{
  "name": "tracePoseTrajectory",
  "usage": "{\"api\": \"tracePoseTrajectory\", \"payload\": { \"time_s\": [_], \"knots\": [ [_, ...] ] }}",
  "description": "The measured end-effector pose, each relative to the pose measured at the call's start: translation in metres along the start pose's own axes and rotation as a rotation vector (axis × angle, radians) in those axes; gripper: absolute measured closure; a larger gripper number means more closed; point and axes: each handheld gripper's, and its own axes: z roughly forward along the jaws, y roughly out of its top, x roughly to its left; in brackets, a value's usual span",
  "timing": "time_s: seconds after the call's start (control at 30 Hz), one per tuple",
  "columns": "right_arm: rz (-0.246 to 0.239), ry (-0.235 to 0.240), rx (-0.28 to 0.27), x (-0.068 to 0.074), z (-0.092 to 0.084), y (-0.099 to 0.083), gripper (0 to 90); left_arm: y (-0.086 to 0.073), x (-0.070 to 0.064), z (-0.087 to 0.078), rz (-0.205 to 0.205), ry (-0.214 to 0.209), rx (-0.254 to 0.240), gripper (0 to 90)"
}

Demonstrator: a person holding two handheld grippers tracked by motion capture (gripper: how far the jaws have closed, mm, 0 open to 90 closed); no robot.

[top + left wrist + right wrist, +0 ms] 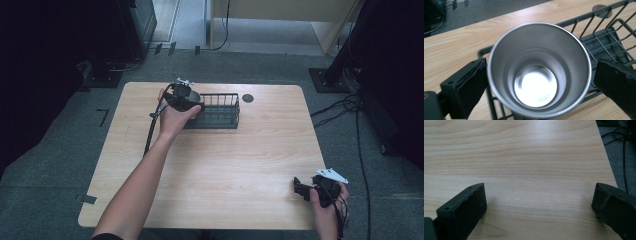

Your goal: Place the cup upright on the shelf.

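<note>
A shiny steel cup (564, 50) stands upright with its mouth up at the left end of a black wire basket (604, 40). In the left gripper view, my left gripper (541, 67) is open, with one jaw on each side of the cup's rim. The left jaw is against the rim and the right jaw stands a little apart from it. In the high view, the left gripper (192, 104) hangs over the left end of the basket (225, 95), and hand and gripper hide the cup. My right gripper (300, 189) (539, 192) is open and empty over bare wood near the table's front right corner.
The wooden table (225, 165) has a round dark cable hole (248, 98) just behind the basket. Cables (350, 107) lie on the grey carpet to the right. Dark equipment stands at the far left and right, beyond the table.
</note>
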Motion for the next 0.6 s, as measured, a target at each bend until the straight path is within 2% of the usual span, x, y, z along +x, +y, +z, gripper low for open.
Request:
{"api": "tracePoseTrajectory", "payload": {
  "time_s": [0.13,0.17,0.2,0.33,0.4,0.6],
  "knots": [
    [0.0,0.0,0.0,0.0,0.0,0.0,0.0,-0.004,0.001,-0.017,-0.006,-0.025,-0.009,0.0],
    [0.0,0.0,0.0,0.0,0.0,0.0,0.0,-0.004,0.001,-0.017,-0.006,-0.025,-0.009,0.0],
    [0.001,0.0,0.0,0.0,0.0,0.0,0.0,-0.007,0.001,-0.024,-0.008,-0.039,-0.021,0.0],
    [0.0,0.0,0.0,0.0,0.0,0.0,0.0,-0.015,0.003,-0.037,-0.017,-0.064,-0.044,0.0],
    [0.0,0.0,0.0,0.0,0.0,0.0,0.0,-0.02,0.004,-0.042,-0.007,-0.062,-0.048,0.0],
    [0.0,0.0,0.0,0.0,0.0,0.0,0.0,-0.041,0.006,-0.052,-0.018,-0.06,-0.057,0.0]
  ]
}}
